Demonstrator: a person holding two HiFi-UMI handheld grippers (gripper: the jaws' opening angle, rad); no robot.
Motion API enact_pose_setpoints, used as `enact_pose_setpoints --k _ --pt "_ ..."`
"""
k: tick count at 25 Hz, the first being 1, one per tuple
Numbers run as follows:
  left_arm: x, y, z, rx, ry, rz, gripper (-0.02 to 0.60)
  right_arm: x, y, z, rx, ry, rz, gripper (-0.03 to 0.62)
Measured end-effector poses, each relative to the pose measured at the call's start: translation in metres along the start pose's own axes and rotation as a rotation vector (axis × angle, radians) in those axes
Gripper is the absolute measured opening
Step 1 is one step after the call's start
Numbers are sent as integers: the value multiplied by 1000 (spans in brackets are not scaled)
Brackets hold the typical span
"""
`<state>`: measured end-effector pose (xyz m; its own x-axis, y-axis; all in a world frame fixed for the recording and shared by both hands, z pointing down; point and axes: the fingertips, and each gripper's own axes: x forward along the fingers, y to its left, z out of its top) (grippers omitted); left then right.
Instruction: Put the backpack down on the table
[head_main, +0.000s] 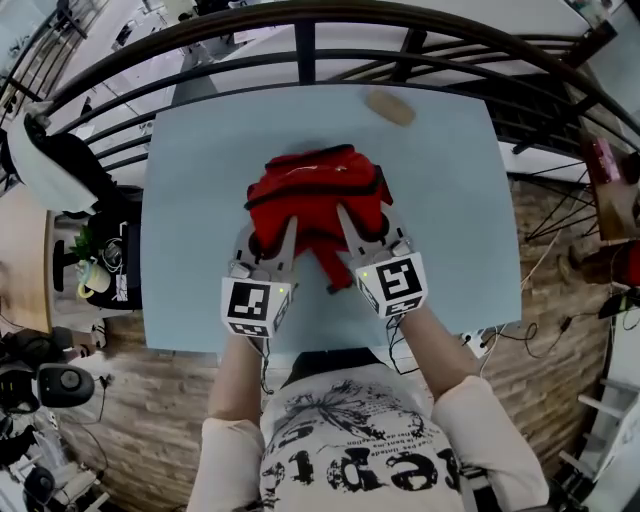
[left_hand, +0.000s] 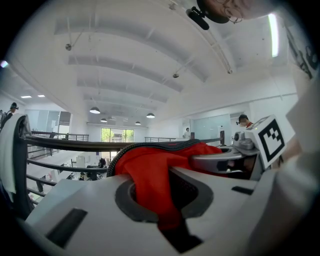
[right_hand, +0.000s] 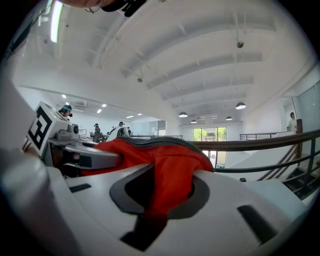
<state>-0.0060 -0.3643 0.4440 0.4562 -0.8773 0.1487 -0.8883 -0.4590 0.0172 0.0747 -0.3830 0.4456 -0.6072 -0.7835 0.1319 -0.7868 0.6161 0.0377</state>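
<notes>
So the red backpack (head_main: 318, 190) was sitting in the middle of the frame, over the centre of the light blue table (head_main: 200, 200). From the head view I couldn't really tell if its bottom was fully resting on the surface or just about there. My guess was it was pretty much down.

Both tongs were clamped narrow on it. The left gripper (head_main: 268, 232) had a fold of red fabric pinched between its jaws at the bag's near left edge, and the right gripper (head_main: 365, 222) had the same kind of pinch at the near right edge. Two grips side by side made sense to me: a soft bag sags, so holding it at two spots keeps it level and lets it land flat instead of flopping over.

Pose-wise, both forearms (head_main: 245, 375) came up from the bottom of the frame. The grippers pointed away from the person toward the top, roughly level, angled in a little toward each other, with the marker cubes facing up.

The only other thing on the table was a small tan thing (head_main: 390, 107) at the upper right, well apart from the bag. A dark railing (head_main: 300, 20) curved behind the far edge.
</notes>
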Motion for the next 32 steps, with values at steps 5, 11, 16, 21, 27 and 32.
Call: enact_pose_setpoints --k 5,11,16,21,27,32 --pt "-29 -21 -38 2 65 -43 35 -29 22 -32 11 44 -10 55" --pt "-52 -39 -79 -32 121 -70 35 -52 42 -77 18 116 2 74" --pt "-69 -52 -113 -75 130 -82 35 -72 54 -109 28 163 -11 103" --pt "-87 -58 -153 -132 139 -84 47 -87 70 -143 28 199 -26 117" --pt "-104 -63 -199 -153 229 -87 91 -102 82 -186 66 266 -49 152" --pt "-113 -58 -208 -131 243 -44 153 -110 82 -204 105 296 -94 201"
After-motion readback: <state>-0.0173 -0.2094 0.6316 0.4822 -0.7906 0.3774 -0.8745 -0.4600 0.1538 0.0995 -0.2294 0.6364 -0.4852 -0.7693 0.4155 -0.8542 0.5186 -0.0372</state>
